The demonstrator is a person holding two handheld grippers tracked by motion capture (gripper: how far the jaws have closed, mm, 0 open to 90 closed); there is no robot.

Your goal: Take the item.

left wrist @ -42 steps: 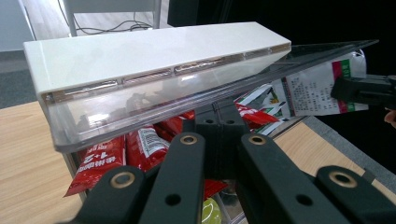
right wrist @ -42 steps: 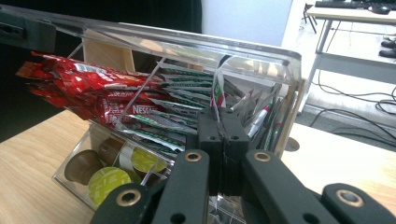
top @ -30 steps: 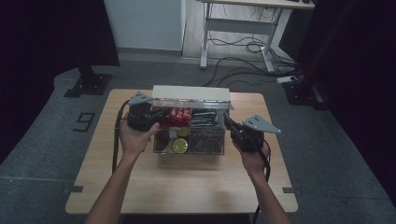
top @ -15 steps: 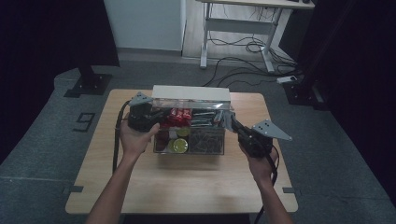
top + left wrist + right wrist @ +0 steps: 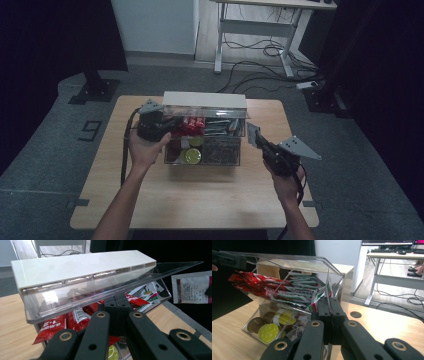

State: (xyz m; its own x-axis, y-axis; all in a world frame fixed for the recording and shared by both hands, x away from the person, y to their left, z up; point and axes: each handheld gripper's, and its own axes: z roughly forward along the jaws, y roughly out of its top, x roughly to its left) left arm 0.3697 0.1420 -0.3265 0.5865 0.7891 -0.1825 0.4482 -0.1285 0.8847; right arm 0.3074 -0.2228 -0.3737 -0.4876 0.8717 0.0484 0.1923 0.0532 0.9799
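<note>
A clear plastic organiser box [image 5: 205,150] stands mid-table, filled with red packets [image 5: 254,281], white-and-green sachets [image 5: 299,296] and round capsules [image 5: 268,332]. My left gripper [image 5: 169,124] is at the box's left end, shut on the front edge of the raised clear lid [image 5: 87,290]. In its own view the left gripper [image 5: 117,305] shows its tips together under the lid. My right gripper [image 5: 257,138] hovers just right of the box, shut on a white printed sachet [image 5: 252,131]. That sachet [image 5: 328,288] stands edge-on above the right gripper [image 5: 329,302] and appears as a sachet [image 5: 191,287] beyond the lid.
The wooden table [image 5: 200,200] has bare room in front of the box and to its right. A round hole [image 5: 355,314] sits in the tabletop behind the box. A desk frame with loose cables [image 5: 260,45] stands on the floor beyond, and a black stand base [image 5: 95,90] at the left.
My right gripper has drawn back from the box's right end, moving right and toward the person with the sachet in it. The left gripper and the lid have stayed put.
</note>
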